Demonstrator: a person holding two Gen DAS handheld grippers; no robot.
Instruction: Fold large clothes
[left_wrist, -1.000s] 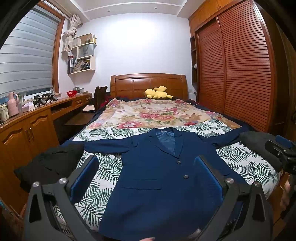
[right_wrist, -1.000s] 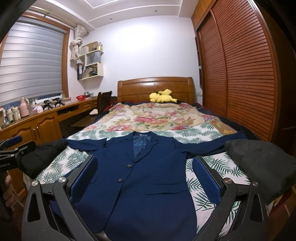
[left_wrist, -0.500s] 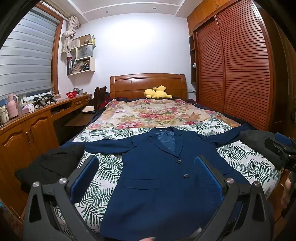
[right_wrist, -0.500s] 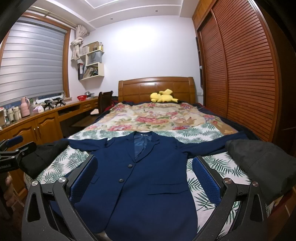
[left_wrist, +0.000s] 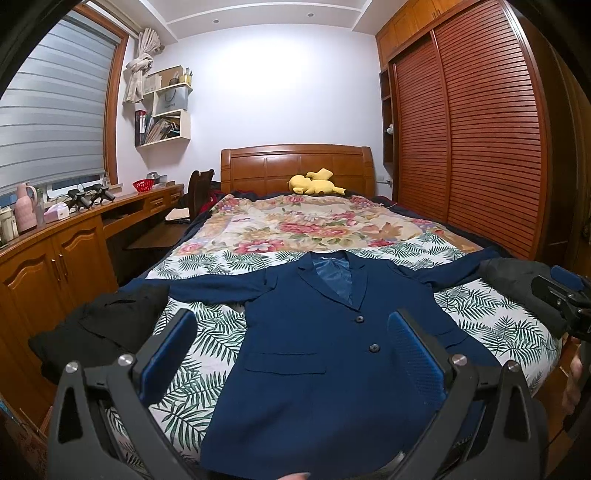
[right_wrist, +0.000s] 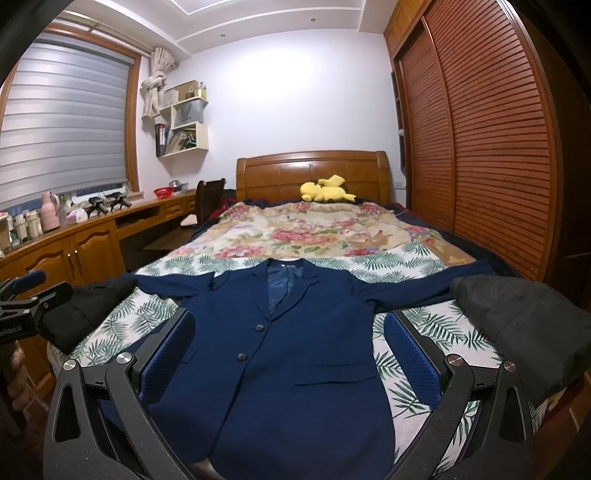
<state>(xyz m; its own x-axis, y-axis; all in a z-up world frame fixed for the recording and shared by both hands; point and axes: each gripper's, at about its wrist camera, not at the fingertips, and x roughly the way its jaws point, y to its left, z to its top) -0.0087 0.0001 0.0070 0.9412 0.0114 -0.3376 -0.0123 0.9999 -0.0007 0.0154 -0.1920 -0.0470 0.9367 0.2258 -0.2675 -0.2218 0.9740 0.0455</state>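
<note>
A navy blue suit jacket (left_wrist: 325, 332) lies flat, front up and buttoned, on the bed, sleeves spread out to both sides; it also shows in the right wrist view (right_wrist: 291, 343). My left gripper (left_wrist: 291, 350) is open and empty, held above the jacket's lower half near the foot of the bed. My right gripper (right_wrist: 288, 350) is open and empty, also above the jacket's lower half. Each gripper shows at the edge of the other's view, the right one (left_wrist: 561, 295) and the left one (right_wrist: 26, 295).
A black garment (left_wrist: 99, 325) lies at the bed's left corner and a dark grey one (right_wrist: 524, 325) at its right corner. A yellow plush toy (left_wrist: 314, 184) sits by the headboard. A wooden desk (left_wrist: 74, 236) runs along the left, a wardrobe (left_wrist: 480, 147) along the right.
Both grippers have stayed open and nearly still; the views have shifted only slightly. The jacket has not moved.
</note>
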